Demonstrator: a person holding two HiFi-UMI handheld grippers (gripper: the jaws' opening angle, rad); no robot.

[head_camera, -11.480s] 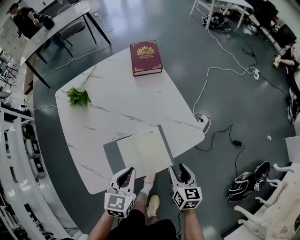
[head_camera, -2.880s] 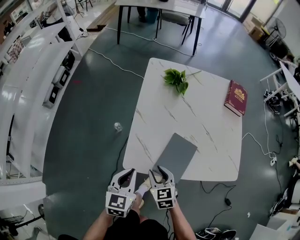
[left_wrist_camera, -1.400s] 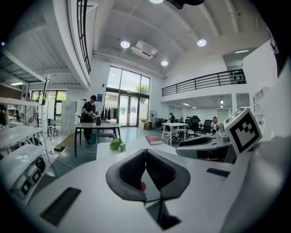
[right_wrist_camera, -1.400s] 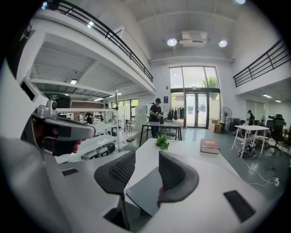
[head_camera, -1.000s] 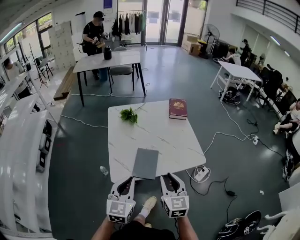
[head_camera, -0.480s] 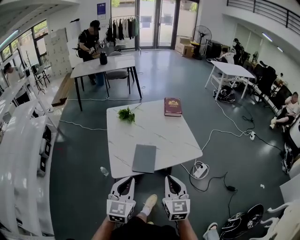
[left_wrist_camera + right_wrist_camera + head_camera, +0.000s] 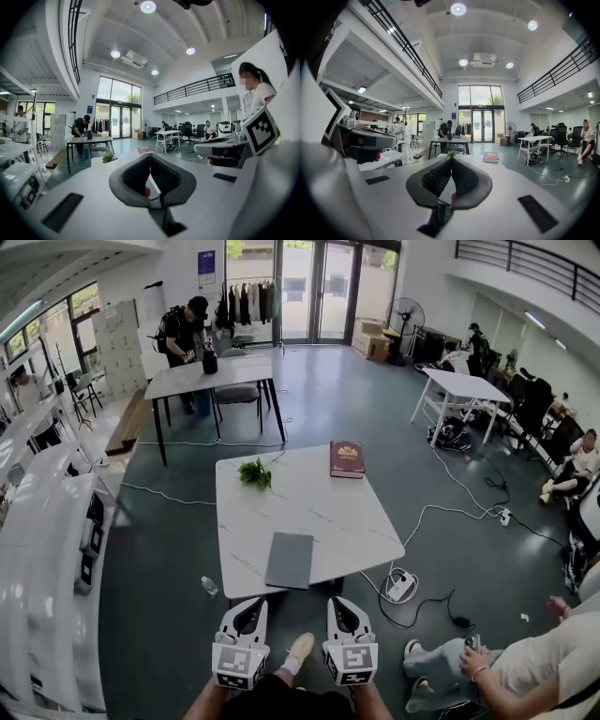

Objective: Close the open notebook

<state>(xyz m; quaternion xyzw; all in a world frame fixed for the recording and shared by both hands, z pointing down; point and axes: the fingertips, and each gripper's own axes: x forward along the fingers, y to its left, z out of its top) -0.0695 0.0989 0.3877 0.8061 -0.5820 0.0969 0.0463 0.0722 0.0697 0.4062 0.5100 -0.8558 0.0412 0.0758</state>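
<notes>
Having drawn back from the closed grey notebook (image 7: 289, 560) on the table (image 7: 319, 498), the left gripper (image 7: 253, 604) and right gripper (image 7: 339, 601) both show jaws pressed together, empty.

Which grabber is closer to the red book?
Right. The right gripper hangs off the near edge of the table, roughly in line with the red book; the left gripper is beside it, further left.

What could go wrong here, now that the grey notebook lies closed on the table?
1. The notebook sits close to the near edge of the table; a bump might knock it off.
2. A corded power strip lies on the floor beside the table; a step there could trip.
3. A person is low on the floor near the shut right gripper; a swing might hit them.
</notes>
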